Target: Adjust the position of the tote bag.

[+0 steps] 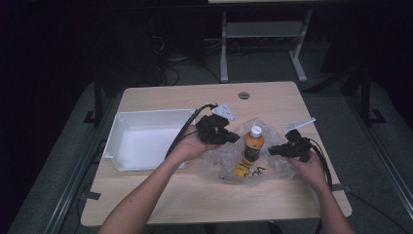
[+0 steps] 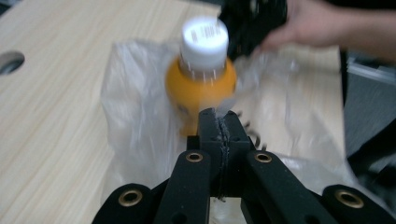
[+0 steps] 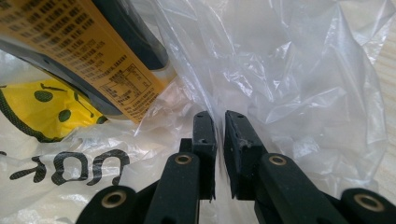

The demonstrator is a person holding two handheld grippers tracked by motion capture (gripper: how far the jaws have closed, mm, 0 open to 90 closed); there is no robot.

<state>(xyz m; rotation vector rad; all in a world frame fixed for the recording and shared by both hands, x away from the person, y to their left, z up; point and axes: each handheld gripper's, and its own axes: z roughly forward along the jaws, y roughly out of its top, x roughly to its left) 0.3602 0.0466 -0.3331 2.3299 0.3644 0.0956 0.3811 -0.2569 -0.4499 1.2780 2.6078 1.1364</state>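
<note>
A dark room surrounds a light wooden table [image 1: 204, 195] in the middle of the high view; a white desk frame [image 1: 263, 44] stands behind it at the top. On the table's left part lies a white tray [image 1: 146, 141]; its inside looks bare. At the centre right lies a clear plastic bag [image 1: 229, 161] with an orange bottle [image 1: 253, 146] inside, white cap toward the top. The left gripper [image 1: 233, 137], just left of the bottle, has its jaws pressed together on a fold of the bag. The right gripper [image 1: 272, 150], just right of the bottle, pinches the bag too, jaws nearly together.
</note>
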